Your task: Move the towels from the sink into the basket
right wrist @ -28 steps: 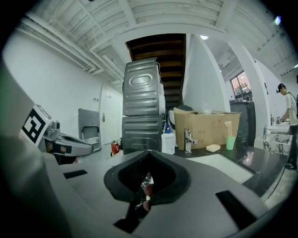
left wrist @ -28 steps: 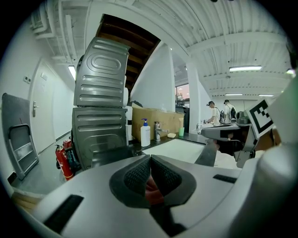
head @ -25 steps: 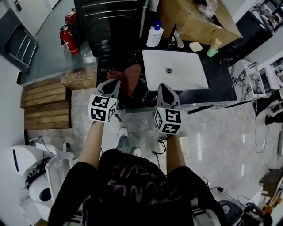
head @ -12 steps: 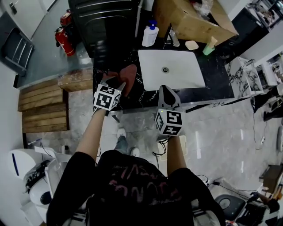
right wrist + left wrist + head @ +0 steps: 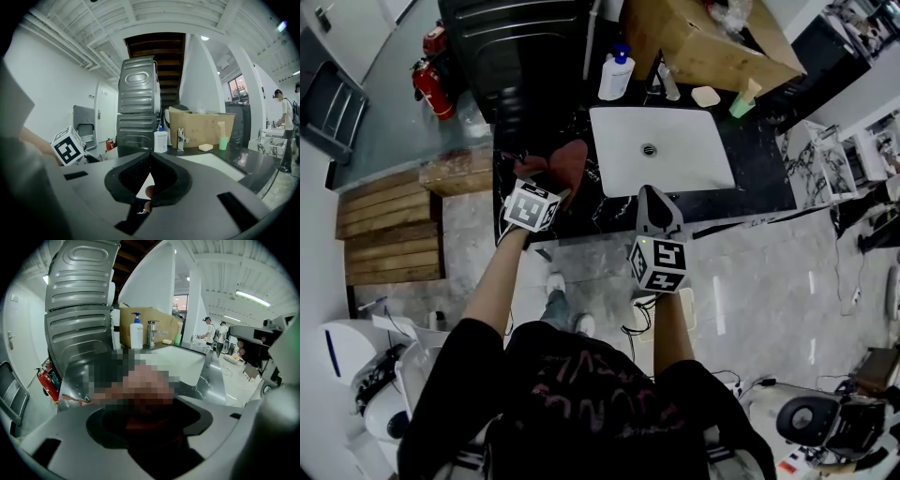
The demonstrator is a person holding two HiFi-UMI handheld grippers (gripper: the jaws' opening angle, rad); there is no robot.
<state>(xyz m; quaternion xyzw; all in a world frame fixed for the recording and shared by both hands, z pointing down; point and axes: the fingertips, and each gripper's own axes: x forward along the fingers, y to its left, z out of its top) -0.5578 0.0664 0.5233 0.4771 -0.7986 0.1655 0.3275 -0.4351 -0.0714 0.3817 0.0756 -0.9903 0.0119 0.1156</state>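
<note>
The white sink (image 5: 661,150) is set in a black counter, and its basin shows no towel. Left of it, reddish-brown towels (image 5: 572,161) lie in a dark patch of the counter; I cannot make out a basket rim. My left gripper (image 5: 542,176) hangs right over that cloth with its jaws opening wide. In the left gripper view the brown cloth (image 5: 145,420) lies under the spread jaws and the pads do not press on it. My right gripper (image 5: 649,193) hovers at the counter's front edge below the sink, its tips (image 5: 151,157) shut together on nothing.
Behind the sink stand a soap bottle (image 5: 616,75), a faucet (image 5: 667,82), a cardboard box (image 5: 703,37), a soap bar (image 5: 706,97) and a green cup (image 5: 742,103). Stacked grey machines (image 5: 136,108) rise at the back left. A fire extinguisher (image 5: 429,82) and wooden pallets (image 5: 389,230) stand at left.
My left gripper has moved forward over the towels beside the sink, and its jaws have spread apart. The right gripper has stayed at the counter's edge.
</note>
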